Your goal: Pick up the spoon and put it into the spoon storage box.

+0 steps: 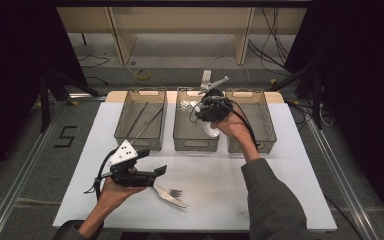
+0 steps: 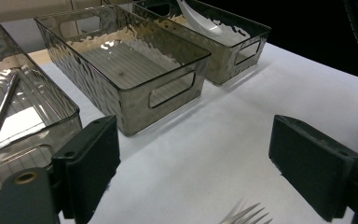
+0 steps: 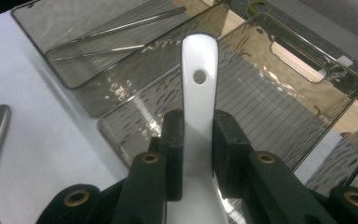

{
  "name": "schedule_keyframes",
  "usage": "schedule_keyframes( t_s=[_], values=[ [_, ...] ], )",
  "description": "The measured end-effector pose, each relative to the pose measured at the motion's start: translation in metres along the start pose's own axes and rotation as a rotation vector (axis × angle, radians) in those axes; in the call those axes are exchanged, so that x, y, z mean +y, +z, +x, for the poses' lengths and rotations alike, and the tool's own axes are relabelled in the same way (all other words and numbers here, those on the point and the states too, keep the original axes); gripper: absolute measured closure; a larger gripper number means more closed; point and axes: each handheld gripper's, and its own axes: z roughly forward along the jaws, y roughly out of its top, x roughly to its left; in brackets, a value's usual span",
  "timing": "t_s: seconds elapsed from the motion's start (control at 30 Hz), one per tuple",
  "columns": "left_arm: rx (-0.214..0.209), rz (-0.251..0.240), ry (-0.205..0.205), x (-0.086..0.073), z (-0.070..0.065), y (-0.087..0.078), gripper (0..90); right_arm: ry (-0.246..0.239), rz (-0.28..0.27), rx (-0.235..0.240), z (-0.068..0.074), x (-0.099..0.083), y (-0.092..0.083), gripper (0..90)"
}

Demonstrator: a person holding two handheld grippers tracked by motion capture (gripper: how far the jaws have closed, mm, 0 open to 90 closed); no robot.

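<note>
Presently we record three smoked, see-through plastic bins set in a row along the far edge of a white table top [image 1: 290,200]. We hold a white spoon [image 3: 198,107] in the right gripper [image 1: 211,111]; in the right gripper view its two black jaws stand narrow, pressed against either side of the flat handle, whose far end carries a small round hole. In the high view this gripper hangs over the middle bin [image 1: 196,125], near its right wall, with the pale bowl of the spoon showing below the hand. In the right gripper view the handle points across the ribbed floor of that bin. We note the left bin [image 1: 141,117] holds two thin metal rods [image 1: 145,120], lying lengthwise and close together. The right bin [image 1: 252,120] stands just beside the middle one. Our left gripper [image 1: 152,172] rests low over the near part of the table, well apart from the bins; its jaws stand wide with nothing between them, as the left gripper view shows bare table in the gap. A metal fork [image 1: 172,192] lies on the table just beside that gripper, its tines [image 2: 249,214] entering the bottom edge of the left gripper view. A second piece of metal cutlery [image 1: 169,198] lies touching the fork; we cannot tell its kind.
</note>
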Motion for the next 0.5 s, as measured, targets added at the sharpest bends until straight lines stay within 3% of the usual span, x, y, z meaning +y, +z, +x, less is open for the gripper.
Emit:
schedule_keyframes(
  t_s=[0.5],
  values=[
    [-0.001,-0.003,-0.005,0.000,0.000,-0.001,15.6,0.101,0.014,-0.051,-0.014,0.003,0.033,76.2]
  ],
)
